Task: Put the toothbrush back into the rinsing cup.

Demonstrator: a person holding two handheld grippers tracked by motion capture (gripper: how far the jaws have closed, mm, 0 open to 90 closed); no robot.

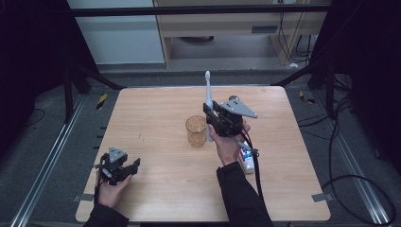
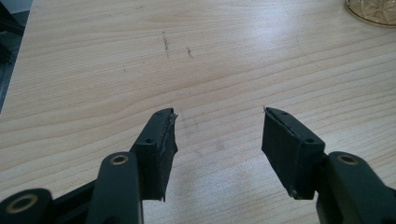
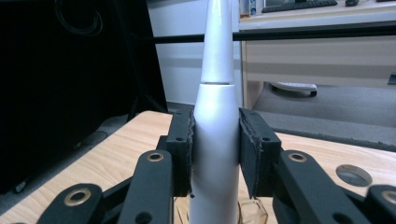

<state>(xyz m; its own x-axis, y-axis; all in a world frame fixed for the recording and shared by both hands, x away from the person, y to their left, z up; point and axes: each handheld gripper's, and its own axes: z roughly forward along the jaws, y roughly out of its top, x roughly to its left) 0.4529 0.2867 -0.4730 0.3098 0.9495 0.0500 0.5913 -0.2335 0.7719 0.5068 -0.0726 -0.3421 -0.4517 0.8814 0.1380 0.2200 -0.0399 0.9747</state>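
On the wooden tabletop (image 1: 165, 156), the right gripper (image 1: 211, 113) sits near the middle, held up by the person's right hand (image 1: 227, 144), and its fingers (image 3: 180, 149) pinch the white body of an electric toothbrush (image 1: 207, 101) from both sides. In the right gripper view the pads press flat against the thick lower part of the toothbrush (image 3: 215, 140), which stands upright between them, its narrower neck rising out of the top of that view. In the high view the brush head points up and away from the person, and the bottom of the handle drops beside or into an amber patterned glass (image 1: 196, 131) standing just to the left of the gripper; the rim of the glass (image 3: 250, 212) shows at the bottom of the right gripper view, right under the handle. A small white box with coloured print (image 1: 246, 158) lies on the tabletop just beside the right forearm. The left gripper (image 1: 132, 165) rests low near the front left part of the tabletop, in the person's left hand (image 1: 111, 187), well apart from the glass. Its fingers (image 2: 161, 149) are spread wide with nothing between them but bare wood, and an edge of the amber glass (image 2: 371, 11) shows at the top right corner of the left gripper view
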